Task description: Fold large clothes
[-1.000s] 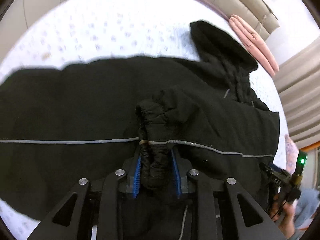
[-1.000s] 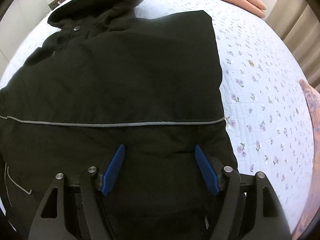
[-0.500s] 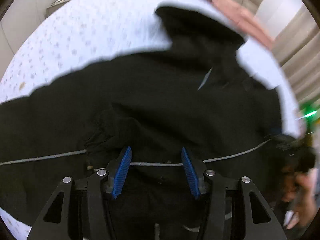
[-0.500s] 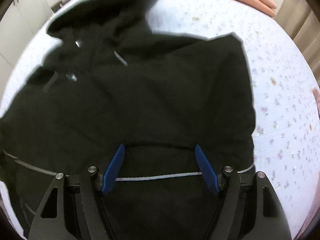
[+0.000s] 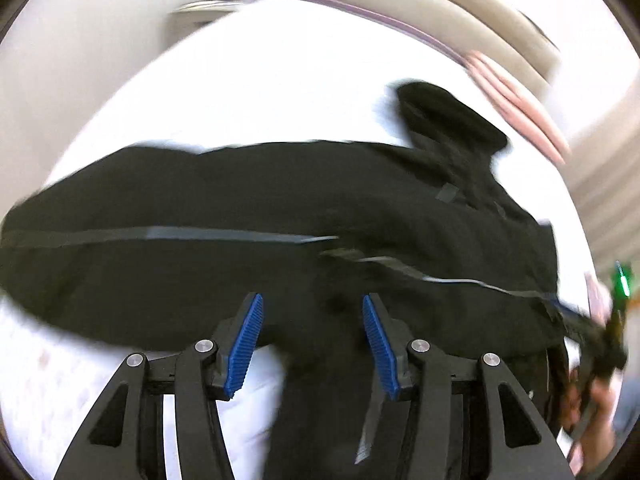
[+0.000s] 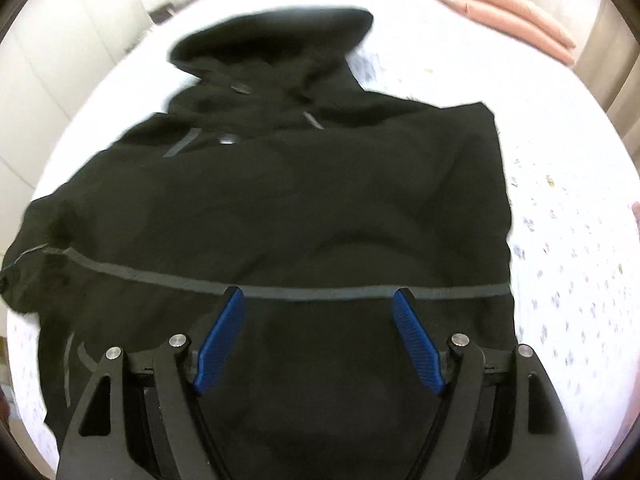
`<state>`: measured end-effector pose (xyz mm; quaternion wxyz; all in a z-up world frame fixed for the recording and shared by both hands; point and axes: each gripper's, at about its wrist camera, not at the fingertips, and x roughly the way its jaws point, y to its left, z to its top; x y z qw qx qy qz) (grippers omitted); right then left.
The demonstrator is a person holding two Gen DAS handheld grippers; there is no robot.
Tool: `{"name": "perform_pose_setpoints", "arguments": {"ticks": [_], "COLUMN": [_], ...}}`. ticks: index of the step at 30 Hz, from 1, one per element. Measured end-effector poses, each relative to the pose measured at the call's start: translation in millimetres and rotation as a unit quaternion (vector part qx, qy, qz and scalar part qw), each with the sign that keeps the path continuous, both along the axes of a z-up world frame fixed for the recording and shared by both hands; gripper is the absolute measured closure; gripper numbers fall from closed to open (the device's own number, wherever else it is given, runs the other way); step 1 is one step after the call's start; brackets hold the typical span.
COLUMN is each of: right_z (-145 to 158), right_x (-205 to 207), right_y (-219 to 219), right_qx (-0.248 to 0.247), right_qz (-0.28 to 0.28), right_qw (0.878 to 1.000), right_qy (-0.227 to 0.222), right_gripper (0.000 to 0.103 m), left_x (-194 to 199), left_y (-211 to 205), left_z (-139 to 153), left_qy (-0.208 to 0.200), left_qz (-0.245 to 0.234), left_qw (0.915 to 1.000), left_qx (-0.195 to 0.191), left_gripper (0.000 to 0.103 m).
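**Black jacket spread on the bed, both grippers empty**

The black jacket lies flat on the white flowered bedspread, hood toward the far edge. The left gripper has just been opening and now stands apart, nothing between its blue pads. The right gripper hangs wide above the hem, empty. A pink bundle lies beyond.

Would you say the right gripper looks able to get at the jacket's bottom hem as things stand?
Probably yes. The right gripper hangs open directly over the lower part of the black jacket, below its grey stripe, with nothing between its fingers and the cloth. The hem itself is hidden behind the gripper body, so its exact position is unclear.
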<state>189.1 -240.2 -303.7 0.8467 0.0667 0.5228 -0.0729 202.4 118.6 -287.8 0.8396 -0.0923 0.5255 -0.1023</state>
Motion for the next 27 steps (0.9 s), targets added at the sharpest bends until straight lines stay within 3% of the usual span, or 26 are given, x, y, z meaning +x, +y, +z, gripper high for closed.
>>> {"name": "perform_pose_setpoints", "arguments": {"ticks": [3, 4, 9, 14, 17, 27], "right_z": [0.5, -3.8, -46.5, -53.2, -56.3, -69.2], "right_x": [-35.6, -46.1, -72.6, -87.1, -82.4, -66.6], "right_y": [21.8, 29.1, 50.2, 46.4, 39.2, 41.9], "right_qx": [-0.036, -0.043, -0.053, -0.042, -0.029, -0.035], "right_qz": [0.011, 0.015, 0.033, 0.036, 0.028, 0.033], "right_qw": [0.999, 0.999, 0.997, 0.996, 0.996, 0.994], "right_qy": [-0.007, -0.002, 0.054, 0.074, 0.084, 0.094], "right_gripper": [0.023, 0.023, 0.023, 0.020, 0.014, 0.009], "left_x": [-19.1, -24.4, -35.8, -19.6, -3.0, 32.8], "left_y": [77.9, 109.1, 238.4, 313.6, 323.1, 324.8], "left_z": [-2.6, -4.9, -18.2, -36.6, -50.6, -86.6], "left_qy": [0.015, 0.020, 0.029, 0.034, 0.042, 0.065], "left_qz": [0.100, 0.142, 0.302, 0.375, 0.384, 0.381], "left_qw": [0.9948, 0.9897, 0.9523, 0.9242, 0.9199, 0.9209], "left_qx": [0.004, 0.003, -0.028, -0.066, -0.067, -0.047], "left_gripper": [0.049, 0.049, 0.049, 0.049, 0.049, 0.050]}}
